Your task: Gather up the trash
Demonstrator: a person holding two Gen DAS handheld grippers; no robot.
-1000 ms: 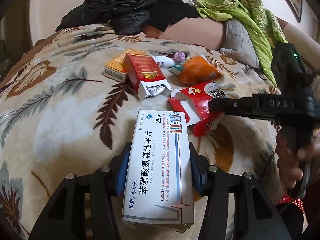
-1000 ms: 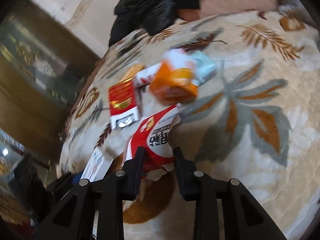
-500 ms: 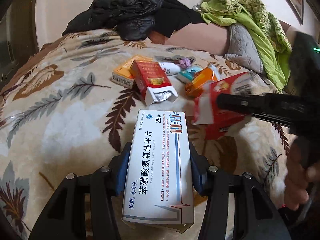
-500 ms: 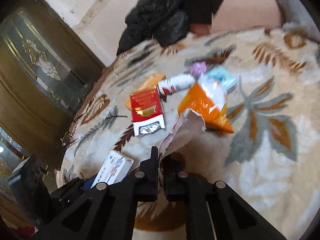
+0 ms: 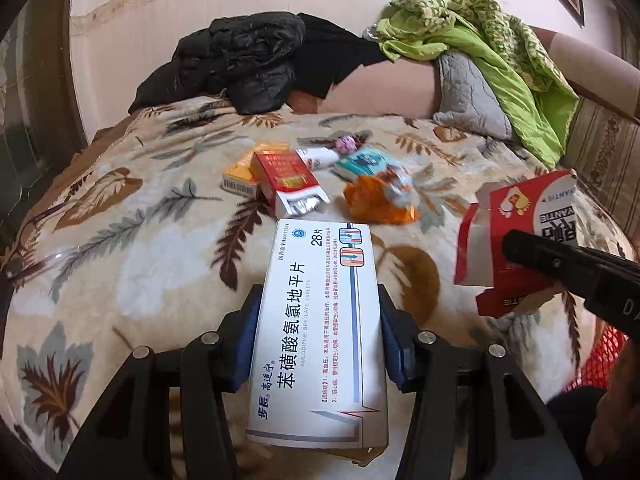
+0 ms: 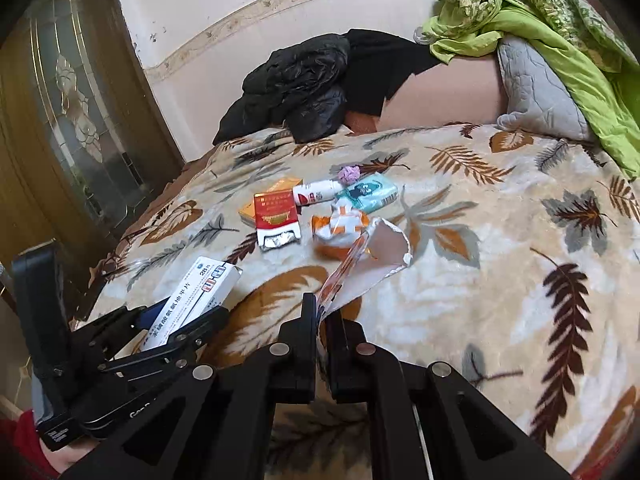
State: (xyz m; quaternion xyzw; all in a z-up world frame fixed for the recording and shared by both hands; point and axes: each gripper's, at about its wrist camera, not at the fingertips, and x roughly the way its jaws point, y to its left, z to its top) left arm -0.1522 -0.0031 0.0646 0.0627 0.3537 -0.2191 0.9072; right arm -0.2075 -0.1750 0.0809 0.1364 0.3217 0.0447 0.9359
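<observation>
My left gripper point(image 5: 320, 312) is shut on a white medicine box point(image 5: 320, 320), held above the leaf-patterned blanket point(image 5: 120, 240); the box also shows in the right wrist view point(image 6: 192, 300). My right gripper point(image 6: 322, 312) is shut on a flattened red and white carton point(image 5: 516, 236), lifted off the bed; its pale inside point(image 6: 372, 256) shows edge-on. On the bed lie a red cigarette pack point(image 5: 288, 180), an orange box point(image 5: 244, 176), an orange wrapper point(image 5: 380, 200), a teal tissue pack point(image 5: 360, 164), a small white tube point(image 6: 316, 192) and a purple crumpled ball point(image 6: 348, 174).
Black jackets point(image 5: 240, 64) are piled at the far edge of the bed. Green cloth point(image 5: 500, 52) and a grey quilted pad point(image 5: 468, 96) lie at the back right. A wooden door with glass point(image 6: 68, 120) stands to the left. Red mesh point(image 5: 600, 360) shows at the lower right.
My right gripper has closed on the red and white carton, lifted it off the blanket and drawn it back to the right. The left gripper keeps holding the medicine box and has pulled back slightly.
</observation>
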